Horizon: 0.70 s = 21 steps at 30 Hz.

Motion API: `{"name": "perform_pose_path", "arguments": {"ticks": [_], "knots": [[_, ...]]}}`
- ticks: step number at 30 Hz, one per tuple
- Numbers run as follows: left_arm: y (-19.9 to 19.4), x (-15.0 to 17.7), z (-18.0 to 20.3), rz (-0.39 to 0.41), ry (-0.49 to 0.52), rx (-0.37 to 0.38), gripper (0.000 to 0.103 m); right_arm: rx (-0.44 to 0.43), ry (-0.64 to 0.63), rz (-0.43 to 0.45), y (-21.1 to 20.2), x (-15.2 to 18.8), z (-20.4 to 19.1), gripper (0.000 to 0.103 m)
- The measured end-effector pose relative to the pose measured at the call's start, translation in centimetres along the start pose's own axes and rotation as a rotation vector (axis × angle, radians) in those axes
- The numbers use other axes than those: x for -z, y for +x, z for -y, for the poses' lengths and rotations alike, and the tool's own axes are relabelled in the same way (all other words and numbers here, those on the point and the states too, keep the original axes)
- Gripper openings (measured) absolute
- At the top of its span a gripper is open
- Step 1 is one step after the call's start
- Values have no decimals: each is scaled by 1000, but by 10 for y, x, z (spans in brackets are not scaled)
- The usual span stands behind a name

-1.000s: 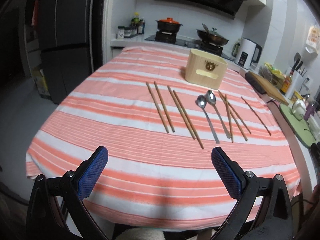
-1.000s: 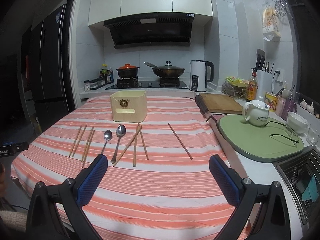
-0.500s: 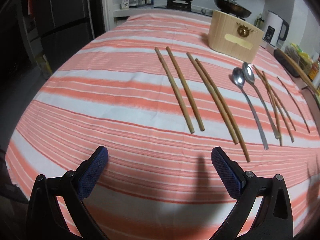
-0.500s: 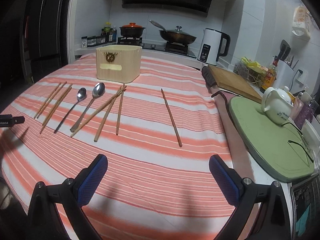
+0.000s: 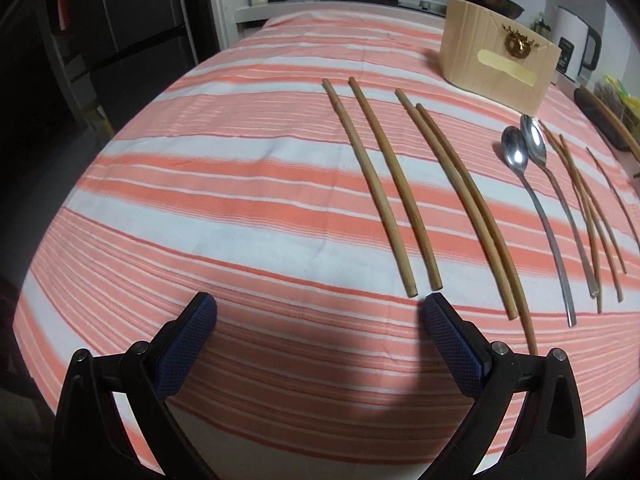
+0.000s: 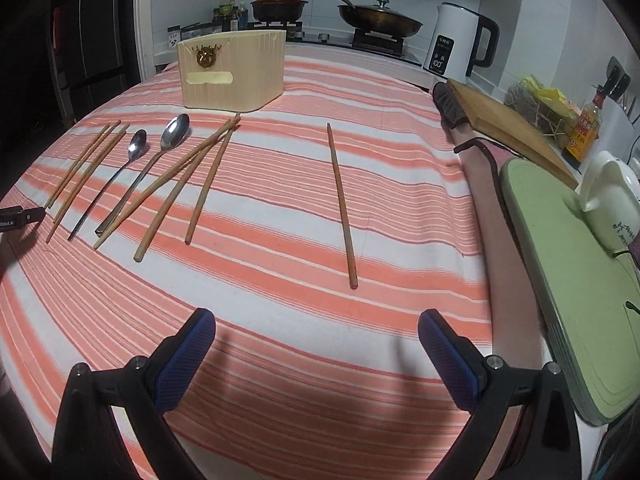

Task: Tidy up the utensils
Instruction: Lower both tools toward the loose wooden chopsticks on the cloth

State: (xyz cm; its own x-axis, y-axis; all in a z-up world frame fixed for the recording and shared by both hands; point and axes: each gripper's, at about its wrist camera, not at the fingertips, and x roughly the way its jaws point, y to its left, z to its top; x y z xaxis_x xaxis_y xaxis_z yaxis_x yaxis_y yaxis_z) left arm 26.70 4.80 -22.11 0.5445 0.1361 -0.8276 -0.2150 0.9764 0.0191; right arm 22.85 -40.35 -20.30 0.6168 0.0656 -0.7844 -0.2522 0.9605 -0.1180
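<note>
Both the left tool [image 5: 316, 312] and the right tool [image 6: 316, 326] gape wide, empty, above the table [image 6: 280, 320]. Chopsticks [image 5: 376, 184] lie far of the left tool, perhaps just touching its right tip.

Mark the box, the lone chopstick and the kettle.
box [image 6: 236, 80], right wrist view, middle of its front wall.
lone chopstick [image 6: 341, 200], right wrist view, mid-shaft.
kettle [image 6: 450, 46], right wrist view, white body above the display.
</note>
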Motion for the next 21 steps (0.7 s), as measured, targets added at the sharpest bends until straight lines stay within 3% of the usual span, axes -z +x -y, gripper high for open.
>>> {"name": "perform_pose_path", "arguments": {"ticks": [10, 15, 17, 21], "knots": [[6, -8, -7, -8, 43, 28, 103, -60, 64, -62, 39, -10, 30, 102], [5, -7, -7, -9, 44, 28, 103, -88, 56, -32, 44, -9, 32, 97], [5, -6, -6, -6, 43, 28, 103, -97, 30, -24, 44, -12, 30, 86], [6, -8, -7, -18, 49, 38, 103, -123, -9, -33, 46, -17, 32, 74]]}}
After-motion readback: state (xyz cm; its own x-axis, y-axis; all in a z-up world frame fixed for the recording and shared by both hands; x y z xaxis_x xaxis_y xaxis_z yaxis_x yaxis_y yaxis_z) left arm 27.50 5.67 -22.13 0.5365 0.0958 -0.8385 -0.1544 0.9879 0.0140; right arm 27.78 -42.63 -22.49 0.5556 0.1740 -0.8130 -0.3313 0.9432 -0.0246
